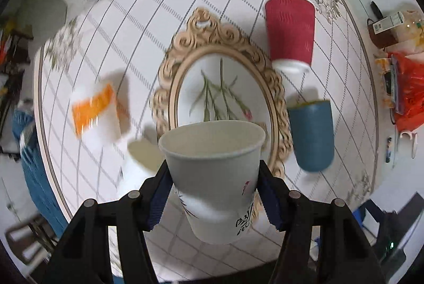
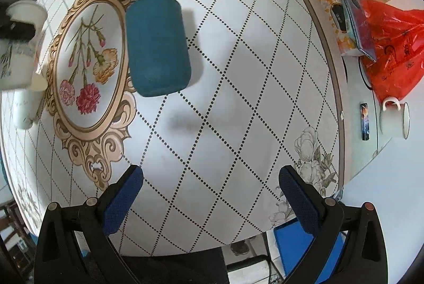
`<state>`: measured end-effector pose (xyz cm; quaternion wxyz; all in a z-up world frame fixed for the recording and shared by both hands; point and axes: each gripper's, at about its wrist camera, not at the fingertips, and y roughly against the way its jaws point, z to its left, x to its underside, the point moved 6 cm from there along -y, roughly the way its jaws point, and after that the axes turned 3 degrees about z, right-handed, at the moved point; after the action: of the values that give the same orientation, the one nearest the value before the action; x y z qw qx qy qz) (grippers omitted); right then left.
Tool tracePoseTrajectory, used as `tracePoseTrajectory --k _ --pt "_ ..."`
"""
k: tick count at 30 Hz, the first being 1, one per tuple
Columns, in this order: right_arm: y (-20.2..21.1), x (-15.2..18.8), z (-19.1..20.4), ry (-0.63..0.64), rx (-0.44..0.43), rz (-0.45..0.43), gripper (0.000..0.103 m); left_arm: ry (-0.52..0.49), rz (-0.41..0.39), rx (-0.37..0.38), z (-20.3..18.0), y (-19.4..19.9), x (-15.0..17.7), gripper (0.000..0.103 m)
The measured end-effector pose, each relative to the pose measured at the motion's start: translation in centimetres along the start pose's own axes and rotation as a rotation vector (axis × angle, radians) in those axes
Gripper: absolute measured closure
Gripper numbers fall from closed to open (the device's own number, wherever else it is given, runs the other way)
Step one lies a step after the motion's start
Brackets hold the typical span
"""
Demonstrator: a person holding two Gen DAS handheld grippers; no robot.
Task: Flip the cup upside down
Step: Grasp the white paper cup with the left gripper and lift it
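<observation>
Beside the held white cup (image 1: 214,178) stand red cup (image 1: 290,32) and blue cup (image 1: 311,135).

White paper cup (image 1: 214,178) with floral print, mouth up, slightly tilted, seemingly lifted above the table.

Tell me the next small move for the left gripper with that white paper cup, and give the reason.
Probably roll the left gripper over so the white paper cup turns mouth-down above the table. Its jaws are clamped on the cup's sides, the cup is lifted clear, and its open mouth faces up. The right gripper is open and holds nothing, so it need not help.
</observation>
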<state>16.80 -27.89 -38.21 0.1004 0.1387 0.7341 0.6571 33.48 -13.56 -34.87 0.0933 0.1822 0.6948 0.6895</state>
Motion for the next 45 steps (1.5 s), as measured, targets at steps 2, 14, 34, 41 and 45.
tracePoseTrajectory --k 2,14,34,41,45 --pt "-0.1 0.4 -0.2 0.027 -0.006 -0.008 0.0 0.041 0.004 0.013 0.1 -0.1 2.1 0.044" --pt "-1.8 3.2 0.5 0.221 -0.044 -0.03 0.0 0.203 0.088 0.057 -2.2 -5.2 11.7 0.044" --pt "-7.7 6.7 -3.0 0.314 0.002 0.047 0.0 0.228 0.163 0.105 -9.7 -13.2 13.5 0.043" --pt "-8.3 5.1 -4.4 0.267 0.015 0.051 0.0 0.18 0.151 0.075 -11.4 -14.0 12.7 0.04" --pt "-8.4 5.3 -4.9 0.26 0.016 0.052 0.0 0.188 0.154 0.085 -11.7 -14.3 12.6 0.04"
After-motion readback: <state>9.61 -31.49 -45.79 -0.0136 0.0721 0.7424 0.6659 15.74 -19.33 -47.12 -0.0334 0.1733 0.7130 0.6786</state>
